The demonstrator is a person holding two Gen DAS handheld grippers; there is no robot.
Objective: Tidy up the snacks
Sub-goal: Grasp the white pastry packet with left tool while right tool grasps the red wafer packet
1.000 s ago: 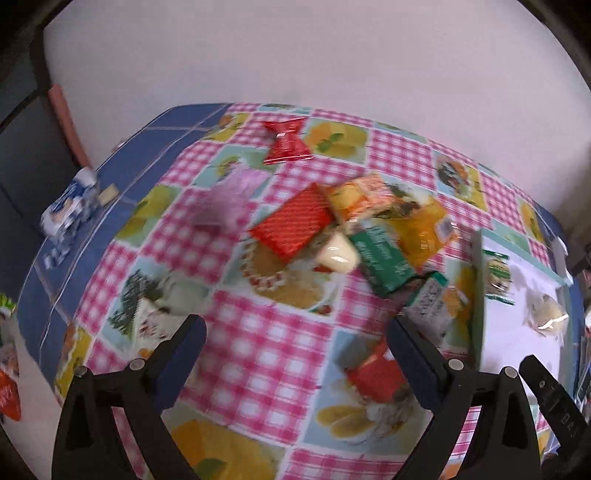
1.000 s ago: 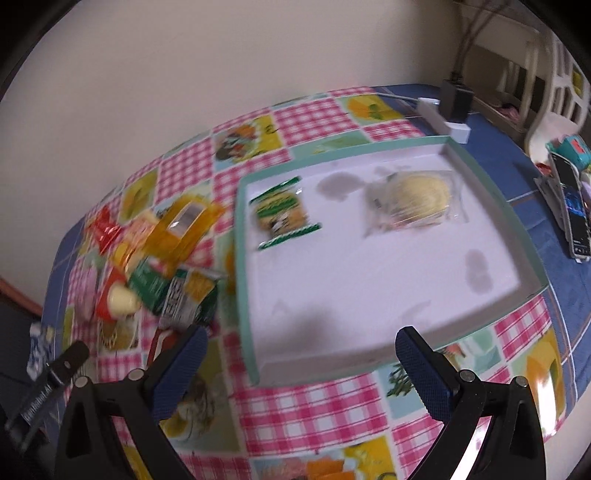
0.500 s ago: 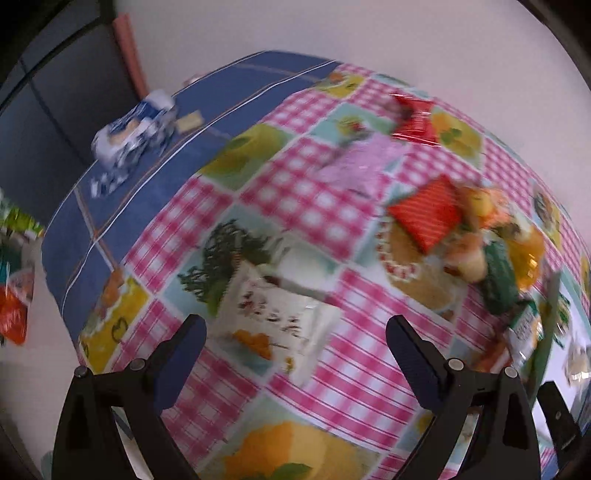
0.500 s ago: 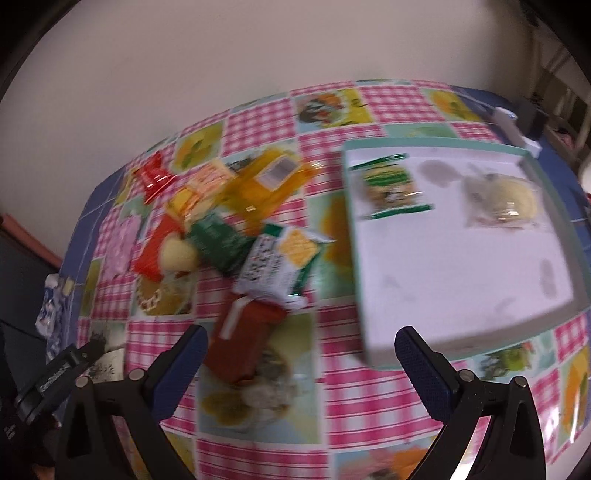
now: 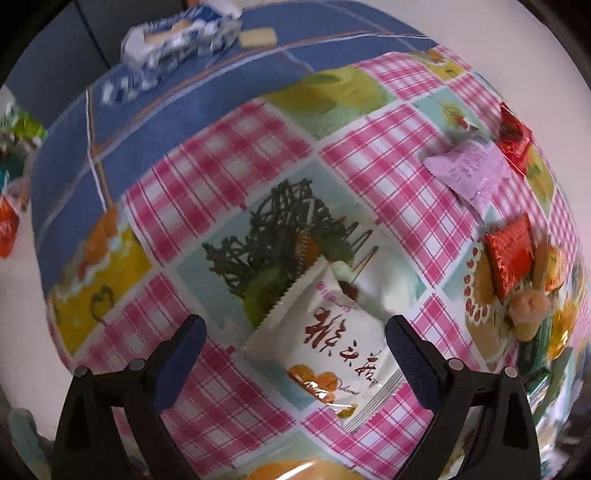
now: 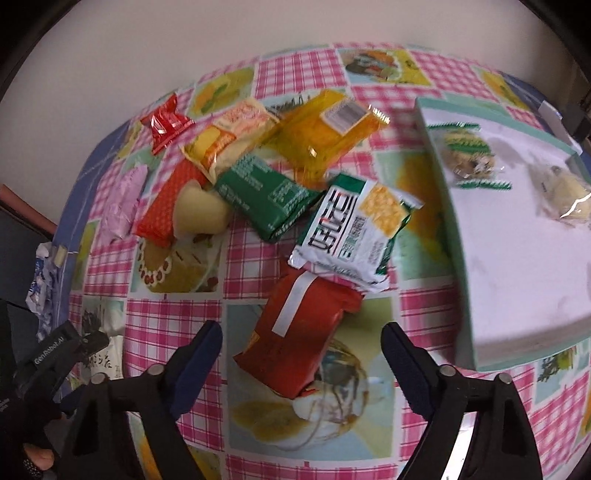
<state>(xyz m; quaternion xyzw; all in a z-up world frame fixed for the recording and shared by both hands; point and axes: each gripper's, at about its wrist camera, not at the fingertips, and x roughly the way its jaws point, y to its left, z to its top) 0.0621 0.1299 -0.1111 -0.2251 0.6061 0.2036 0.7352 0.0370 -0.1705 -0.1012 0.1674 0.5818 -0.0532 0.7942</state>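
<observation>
Nine loose snack packs sit in the pile on the checked tablecloth [image 6: 177,325], counted from my right wrist view: one red twist-end candy [image 6: 164,123], one pink pack [image 6: 123,205], one red-orange pack [image 6: 168,206], one pale round bun [image 6: 201,214], one yellow-orange cake pack [image 6: 231,138], one clear orange pack [image 6: 325,134], one dark green pack [image 6: 267,197], one white-green cracker pack [image 6: 356,229], one big red pack [image 6: 299,332]. One white pouch [image 5: 332,332] lies apart from the pile, near the table's left side. Two snacks are in the white tray [image 6: 517,295] at right: one green-trimmed biscuit pack [image 6: 469,155], one clear-wrapped bun [image 6: 565,195]. One blue-white wrapper [image 5: 177,33] and one small cracker piece [image 5: 257,36] lie on the blue cloth edge. My right gripper [image 6: 301,341] points down over the big red pack, jaws closing, pack's near end between the fingers, pads not touching it. My left gripper [image 5: 295,332] points down over the white pouch, jaws spread wide, pouch between the fingers; the right finger sits just beside the pouch edge, can't tell if it touches. Nothing is gripped in either claw.
</observation>
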